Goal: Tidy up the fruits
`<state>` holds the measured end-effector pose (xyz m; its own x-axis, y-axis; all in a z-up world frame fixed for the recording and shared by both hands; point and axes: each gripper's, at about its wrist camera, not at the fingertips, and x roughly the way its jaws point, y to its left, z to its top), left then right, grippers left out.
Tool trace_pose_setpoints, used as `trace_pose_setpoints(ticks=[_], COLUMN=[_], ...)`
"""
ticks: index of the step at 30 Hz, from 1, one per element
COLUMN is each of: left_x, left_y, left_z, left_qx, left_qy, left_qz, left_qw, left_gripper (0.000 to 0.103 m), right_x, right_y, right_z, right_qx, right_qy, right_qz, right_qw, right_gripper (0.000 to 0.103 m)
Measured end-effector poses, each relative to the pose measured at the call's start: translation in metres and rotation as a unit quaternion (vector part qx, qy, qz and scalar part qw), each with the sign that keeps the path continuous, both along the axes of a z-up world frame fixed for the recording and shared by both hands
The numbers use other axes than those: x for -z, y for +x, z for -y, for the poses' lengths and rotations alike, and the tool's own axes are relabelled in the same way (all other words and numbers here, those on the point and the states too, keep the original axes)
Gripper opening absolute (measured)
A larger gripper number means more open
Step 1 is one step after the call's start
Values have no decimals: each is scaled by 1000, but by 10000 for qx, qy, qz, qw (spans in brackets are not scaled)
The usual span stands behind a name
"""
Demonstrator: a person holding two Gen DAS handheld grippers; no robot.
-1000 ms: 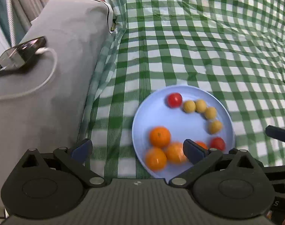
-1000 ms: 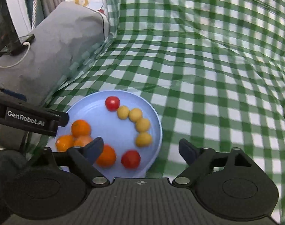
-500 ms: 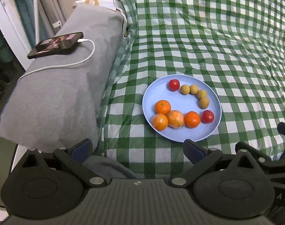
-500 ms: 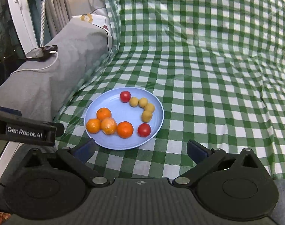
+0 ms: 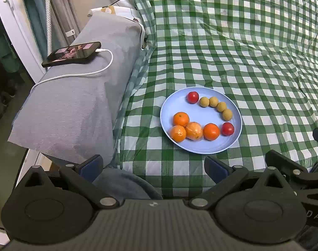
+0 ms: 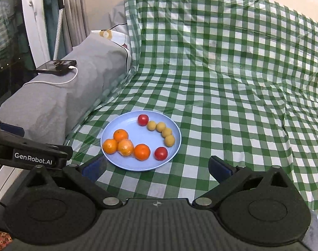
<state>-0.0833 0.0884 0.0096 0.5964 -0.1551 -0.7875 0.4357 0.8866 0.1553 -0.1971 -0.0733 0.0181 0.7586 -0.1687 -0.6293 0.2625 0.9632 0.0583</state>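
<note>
A light blue plate (image 5: 203, 148) (image 6: 117, 161) lies on the green checked cloth. It holds several oranges (image 5: 181, 118) (image 6: 120, 135), two red tomatoes (image 5: 193, 97) (image 6: 143, 119) and a curved row of small yellow-brown fruits (image 5: 221, 106) (image 6: 167, 132). One orange (image 5: 193, 131) (image 6: 125, 147) is wrapped in clear film. My left gripper (image 5: 152, 166) is open and empty, held back from the plate's near edge. My right gripper (image 6: 157, 166) is open and empty, also short of the plate. The left gripper's body shows at the left of the right wrist view (image 6: 33, 158).
A grey covered armrest (image 5: 79, 96) (image 6: 71, 96) runs along the left, with a phone (image 5: 72, 54) (image 6: 56, 65) and a white charging cable (image 5: 89, 72) on top. The checked cloth (image 5: 242, 52) (image 6: 232, 73) covers the seat and rises up the back. Curtains (image 6: 75, 10) stand at the far left.
Both grippers have pulled back and up from the plate, which now looks smaller and farther. Both stay open and empty. The fruit has not moved.
</note>
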Motion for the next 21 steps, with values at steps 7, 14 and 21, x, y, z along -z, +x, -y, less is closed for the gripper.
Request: trace_pose_setpoints(ticks=[7,14,21], left_x=[-2,-2,-2], left_y=[-1,0,0], left_z=[-3,-4,-5], left_qx=[-2,-8,-7], left_qy=[-35,-48,-49], left_qz=[16,15,19], left_qw=[10000,10000,10000], left_gripper=[103,103,103], right_x=[0,0,-1], right_y=[0,-1,0], right_z=[-2,-2,-3], right_qx=[-32,-42,-33], right_qy=[-14,-21,-28], right_qz=[4,3,7], right_qw=[10000,10000,10000], right_gripper=[102,102,102])
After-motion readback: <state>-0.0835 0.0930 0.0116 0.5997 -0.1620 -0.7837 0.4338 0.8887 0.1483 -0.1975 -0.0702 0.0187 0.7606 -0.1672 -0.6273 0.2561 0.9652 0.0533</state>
